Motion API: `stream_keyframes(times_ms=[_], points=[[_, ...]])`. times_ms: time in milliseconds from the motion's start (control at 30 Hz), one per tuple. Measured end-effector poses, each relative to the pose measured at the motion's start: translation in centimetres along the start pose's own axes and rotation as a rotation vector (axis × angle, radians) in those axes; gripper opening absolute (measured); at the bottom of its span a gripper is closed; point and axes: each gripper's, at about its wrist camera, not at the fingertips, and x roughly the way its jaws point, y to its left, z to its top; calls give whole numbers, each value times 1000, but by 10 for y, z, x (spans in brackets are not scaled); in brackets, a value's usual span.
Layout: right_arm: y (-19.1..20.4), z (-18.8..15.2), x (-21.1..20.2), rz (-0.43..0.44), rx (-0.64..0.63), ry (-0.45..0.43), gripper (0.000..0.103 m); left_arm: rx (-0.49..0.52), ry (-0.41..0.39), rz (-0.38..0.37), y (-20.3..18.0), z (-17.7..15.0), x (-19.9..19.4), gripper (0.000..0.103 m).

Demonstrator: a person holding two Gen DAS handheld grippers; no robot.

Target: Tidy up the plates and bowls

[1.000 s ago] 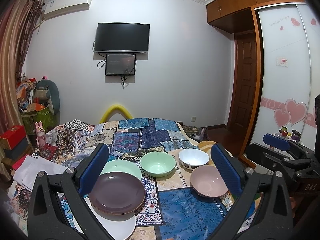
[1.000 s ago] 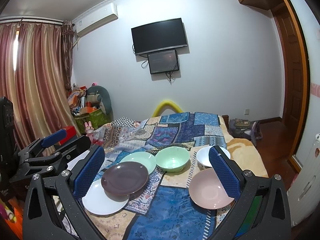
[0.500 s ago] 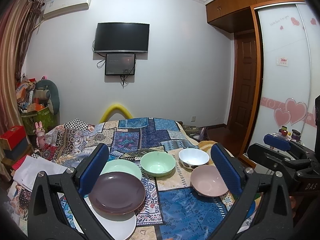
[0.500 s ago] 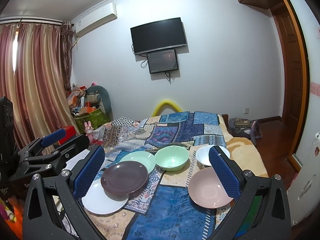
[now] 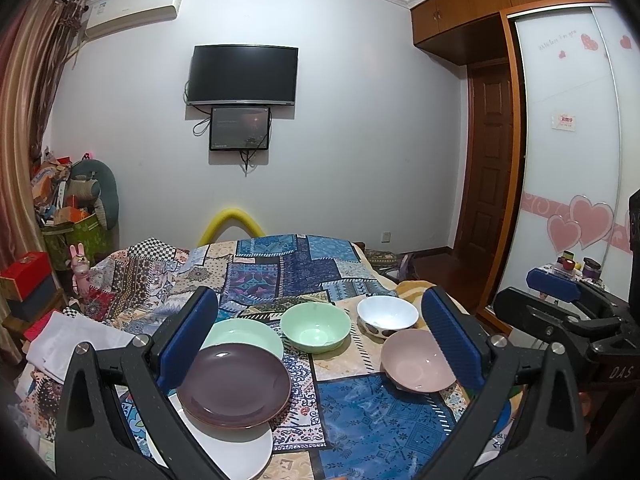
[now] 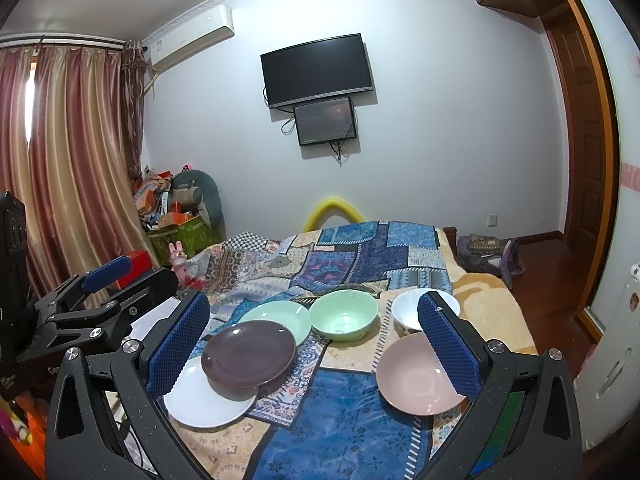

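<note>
On the patchwork bed cover lie a purple plate (image 5: 234, 384) (image 6: 248, 352) partly over a white plate (image 5: 224, 454) (image 6: 204, 400) and a pale green plate (image 5: 244, 334) (image 6: 280, 316). Behind stand a green bowl (image 5: 316, 332) (image 6: 344, 316) and a white bowl (image 5: 386, 316) (image 6: 404, 312); a pink bowl (image 5: 416, 362) (image 6: 416, 380) sits nearer at right. My left gripper (image 5: 320, 336) and right gripper (image 6: 316, 336) hang open above the dishes, nothing between their fingers. Each gripper shows at the edge of the other's view.
The bed cover (image 5: 280, 272) stretches toward the far wall with a yellow foam arch (image 5: 232, 224). Piled boxes and bags (image 5: 68, 216) fill the left corner by the curtain. A wooden door (image 5: 492, 160) and wardrobe stand right; floor lies beyond the bed's right edge.
</note>
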Motion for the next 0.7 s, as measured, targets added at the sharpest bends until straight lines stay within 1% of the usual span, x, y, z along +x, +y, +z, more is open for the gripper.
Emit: stream_keyframes(times_ms=[433, 700], points=[[-1, -2, 6, 6, -3, 22, 103, -11, 13, 8, 4, -3, 5, 103], [0, -12, 29, 14, -8, 74, 103, -38, 51, -29, 23, -13, 21, 103]])
